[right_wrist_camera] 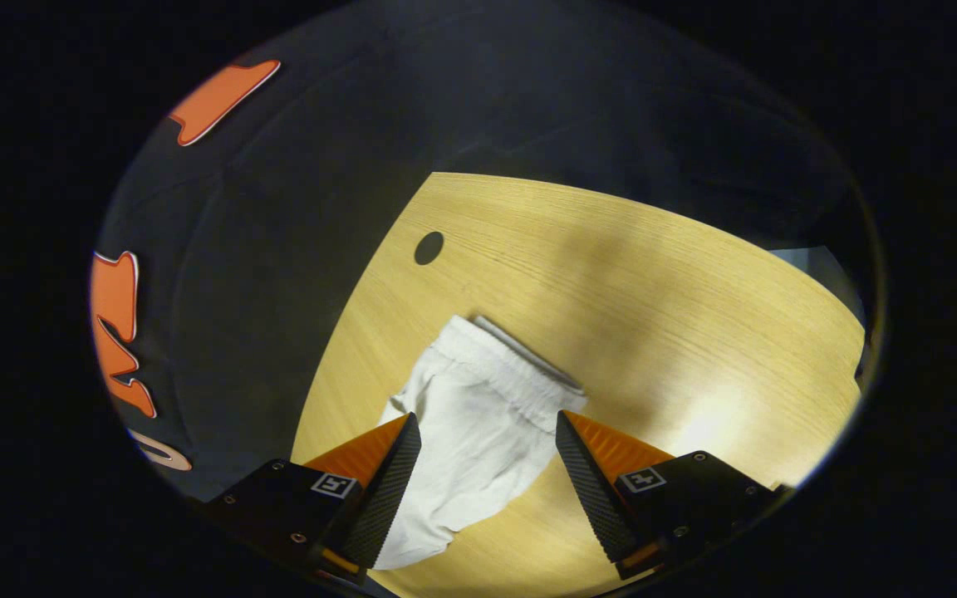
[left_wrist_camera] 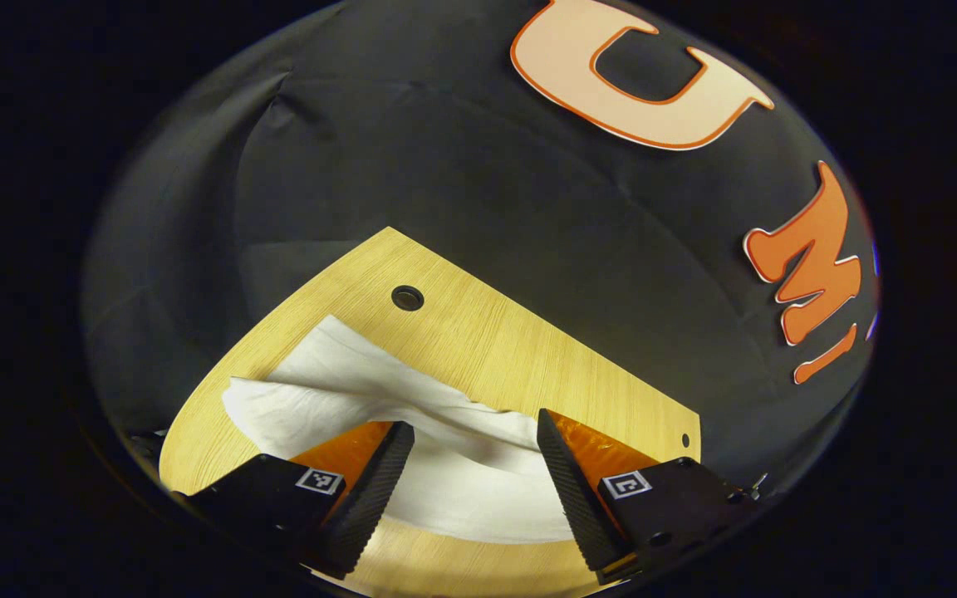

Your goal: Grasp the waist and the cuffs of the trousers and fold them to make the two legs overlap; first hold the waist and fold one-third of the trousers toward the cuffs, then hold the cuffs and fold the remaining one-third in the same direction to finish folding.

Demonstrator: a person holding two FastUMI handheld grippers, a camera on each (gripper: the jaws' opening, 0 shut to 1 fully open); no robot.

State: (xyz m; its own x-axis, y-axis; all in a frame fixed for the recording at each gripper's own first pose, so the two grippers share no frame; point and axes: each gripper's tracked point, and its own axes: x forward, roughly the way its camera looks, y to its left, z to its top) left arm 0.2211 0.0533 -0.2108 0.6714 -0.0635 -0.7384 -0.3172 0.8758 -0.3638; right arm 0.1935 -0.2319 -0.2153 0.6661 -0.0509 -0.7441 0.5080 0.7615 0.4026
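White trousers lie crumpled on the wooden table. In the right gripper view their gathered elastic waistband points away from me, and my right gripper hovers open above the cloth just below it. In the left gripper view the trousers spread across the table corner with a raised fold running through the middle. My left gripper is open over that cloth, fingers apart, holding nothing. The cuffs are not clear in either view.
A round cable hole sits in the table near its far corner, beyond the trousers; the same hole appears in the right gripper view. Black cloth walls close in behind the table edges. Bare wood stretches to the right of the trousers.
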